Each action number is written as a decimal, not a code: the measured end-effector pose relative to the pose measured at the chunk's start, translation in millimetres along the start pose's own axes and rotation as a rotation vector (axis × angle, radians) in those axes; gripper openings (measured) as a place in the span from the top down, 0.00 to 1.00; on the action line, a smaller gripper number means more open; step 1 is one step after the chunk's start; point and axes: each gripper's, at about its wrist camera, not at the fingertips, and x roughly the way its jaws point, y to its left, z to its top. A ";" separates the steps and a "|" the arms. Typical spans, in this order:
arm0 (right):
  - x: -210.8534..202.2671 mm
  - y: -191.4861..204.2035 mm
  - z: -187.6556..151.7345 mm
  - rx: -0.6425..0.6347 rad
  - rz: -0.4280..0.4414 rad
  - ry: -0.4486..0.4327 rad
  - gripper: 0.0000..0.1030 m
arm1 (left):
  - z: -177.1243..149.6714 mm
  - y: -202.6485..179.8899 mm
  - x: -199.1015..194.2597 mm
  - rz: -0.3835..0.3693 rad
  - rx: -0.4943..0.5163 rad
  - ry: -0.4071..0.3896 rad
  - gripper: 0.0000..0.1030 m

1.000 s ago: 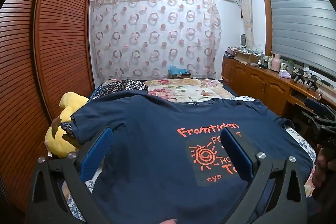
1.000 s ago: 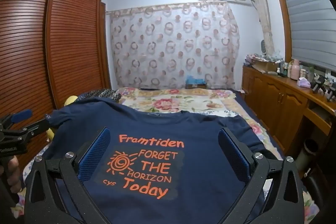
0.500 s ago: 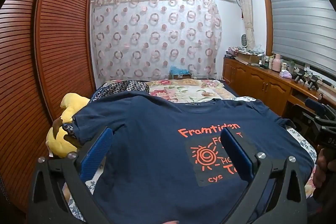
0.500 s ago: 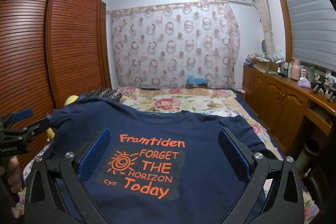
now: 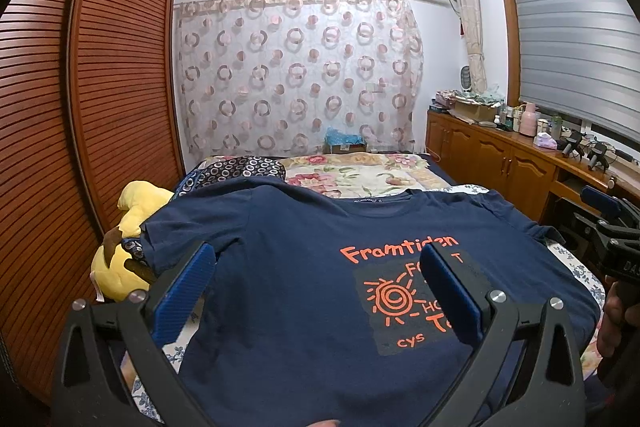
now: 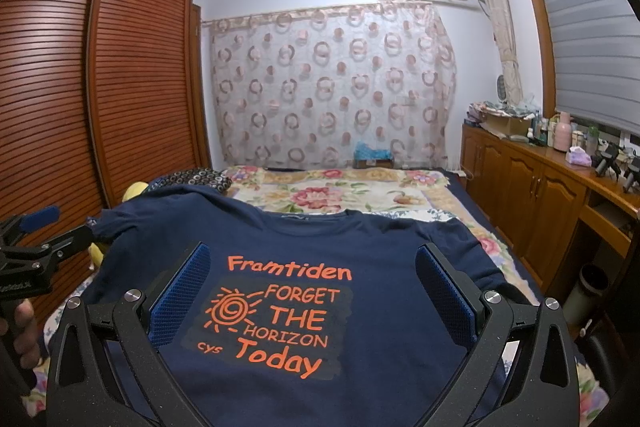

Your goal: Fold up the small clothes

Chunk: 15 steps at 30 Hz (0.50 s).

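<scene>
A navy T-shirt (image 5: pixel 288 291) with an orange "Framtiden FORGET THE HORIZON Today" print lies spread flat, front up, on the bed; it also shows in the right wrist view (image 6: pixel 360 239). My left gripper (image 5: pixel 316 261) is open and empty, held above the shirt's left half. My right gripper (image 6: pixel 312 261) is open and empty, above the print. The right gripper shows at the right edge of the left wrist view (image 5: pixel 612 223), and the left gripper shows at the left edge of the right wrist view (image 6: pixel 36 243). The shirt's near hem is hidden below both views.
A yellow plush toy (image 5: pixel 120 259) lies at the bed's left edge beside the slatted wardrobe (image 5: pixel 80 107). A floral blanket (image 5: pixel 360 175) and a patterned pillow (image 5: pixel 240 167) lie beyond the shirt. A wooden cabinet (image 5: pixel 520 163) with clutter runs along the right.
Both views shifted only very slightly. The shirt lies the same and both grippers stay open.
</scene>
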 end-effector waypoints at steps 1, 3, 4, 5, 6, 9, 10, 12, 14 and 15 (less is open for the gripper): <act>0.1 0.1 -0.2 0.000 0.000 0.000 0.00 | 0.0 -0.1 0.0 0.000 0.000 0.000 0.00; 0.1 0.0 -0.4 0.000 0.000 0.000 0.00 | 0.0 -0.3 -0.2 0.000 0.001 -0.001 0.00; 0.1 0.0 -0.6 0.000 0.000 0.000 0.00 | 0.4 0.5 -0.2 0.001 0.001 -0.001 0.00; 0.2 0.1 -0.7 0.000 0.000 0.000 0.00 | 2.5 1.5 -0.9 0.001 0.002 -0.002 0.00; 0.2 0.0 -0.8 0.000 -0.001 -0.001 0.00 | 3.5 2.1 -1.4 0.001 0.002 -0.003 0.00; 0.3 0.0 -0.9 0.000 -0.001 -0.001 0.00 | 7.5 5.6 -3.4 0.002 0.003 -0.005 0.00; 0.3 0.0 -1.0 0.000 0.000 -0.001 0.00 | 7.0 9.4 -3.7 0.006 0.003 -0.007 0.00; 0.4 -0.1 -1.1 -0.001 0.000 -0.001 0.00 | 8.9 11.8 -4.5 0.009 0.004 -0.009 0.00; 0.4 -0.2 -1.1 0.000 -0.001 -0.001 0.00 | 8.0 10.5 -4.6 0.008 0.005 -0.009 0.00; 0.6 -0.3 -1.1 0.000 -0.001 -0.001 0.00 | 8.7 11.5 -4.7 0.008 0.005 -0.009 0.00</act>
